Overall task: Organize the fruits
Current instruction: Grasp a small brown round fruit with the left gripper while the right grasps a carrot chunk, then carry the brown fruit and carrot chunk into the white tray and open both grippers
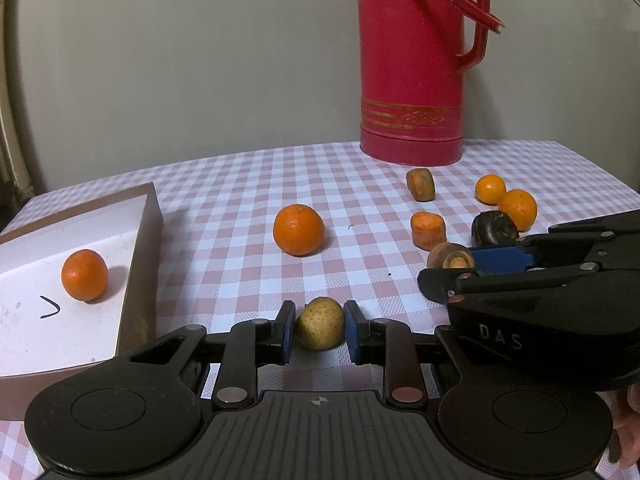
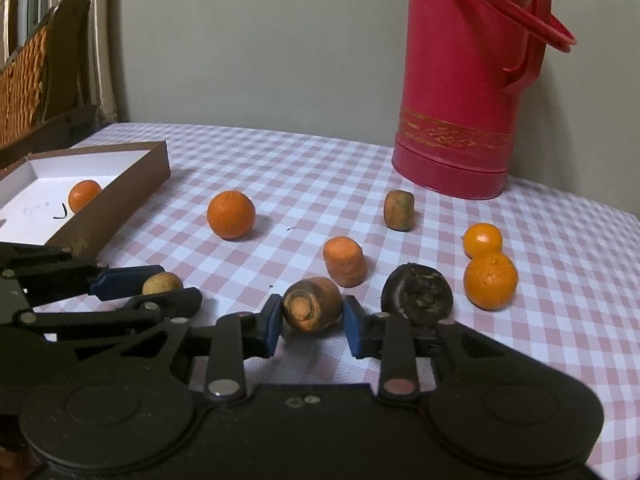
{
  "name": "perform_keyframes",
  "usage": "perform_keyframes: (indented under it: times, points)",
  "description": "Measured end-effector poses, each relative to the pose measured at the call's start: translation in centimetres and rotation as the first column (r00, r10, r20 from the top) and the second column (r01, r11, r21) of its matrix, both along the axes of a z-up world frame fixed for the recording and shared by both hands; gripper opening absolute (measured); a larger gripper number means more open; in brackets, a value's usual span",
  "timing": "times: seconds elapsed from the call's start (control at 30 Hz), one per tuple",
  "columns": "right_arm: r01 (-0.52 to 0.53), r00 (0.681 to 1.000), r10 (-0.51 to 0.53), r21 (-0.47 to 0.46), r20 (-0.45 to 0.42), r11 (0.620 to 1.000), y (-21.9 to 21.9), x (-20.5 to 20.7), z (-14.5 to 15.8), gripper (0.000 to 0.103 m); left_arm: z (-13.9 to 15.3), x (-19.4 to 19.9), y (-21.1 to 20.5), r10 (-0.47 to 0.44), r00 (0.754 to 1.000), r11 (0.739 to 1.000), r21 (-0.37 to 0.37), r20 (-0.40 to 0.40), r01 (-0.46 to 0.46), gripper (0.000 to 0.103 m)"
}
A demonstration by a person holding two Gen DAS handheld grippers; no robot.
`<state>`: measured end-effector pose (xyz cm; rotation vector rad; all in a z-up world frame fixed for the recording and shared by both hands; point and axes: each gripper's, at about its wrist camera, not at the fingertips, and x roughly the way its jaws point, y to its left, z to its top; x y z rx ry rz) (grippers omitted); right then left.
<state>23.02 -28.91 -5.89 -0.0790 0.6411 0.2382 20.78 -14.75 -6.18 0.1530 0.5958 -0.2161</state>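
- Brown box (image 2: 132, 184) with white floor, far left on the checked bench (image 2: 320, 168); one orange (image 2: 84, 195) lies inside it
- Left gripper (image 1: 319, 330), jaws closed on a small yellowish round fruit (image 1: 320, 323); blue pads press its two sides, just right of the box's near corner
- Large orange (image 2: 231, 214) alone on the cloth, between the box and the carrot pieces
- Right gripper (image 2: 311, 320), jaws closed on a carrot stub (image 2: 313, 304) whose cut end faces the camera
- Upright carrot piece (image 2: 345, 261) just behind the held stub; a greenish-brown piece (image 2: 399, 210) farther back
- Dark, blackened piece (image 2: 417, 293) just right of the held stub
- Two oranges (image 2: 490, 280) touching one another, near right of the dark piece
- Red flask (image 2: 460, 80) with handle, upright at the back right, against the wall
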Motion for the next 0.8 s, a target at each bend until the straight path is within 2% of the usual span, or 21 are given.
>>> perform_keyframes:
  times: [0.27, 0.47, 0.8]
  points:
    - [0.029, 0.997, -0.029, 0.007, 0.065, 1.000, -0.5, -1.3, 1.3, 0.023, 0.5, -0.8, 0.6, 0.016, 0.999, 0.999, -0.033, 0.036, -0.015, 0.026]
    - [0.045, 0.995, -0.044, -0.006, 0.094, 0.999, -0.8, -3.2, 2.2, 0.023, 1.8, -2.7, 1.4, 0.011, 0.997, 0.999, -0.047, 0.080, -0.007, 0.026]
    - [0.068, 0.987, -0.072, 0.038, 0.143, 0.997, -0.7, -7.1, 3.9, 0.023, 3.6, -6.2, 3.6, 0.039, 0.990, 0.998, -0.061, 0.138, -0.030, 0.026]
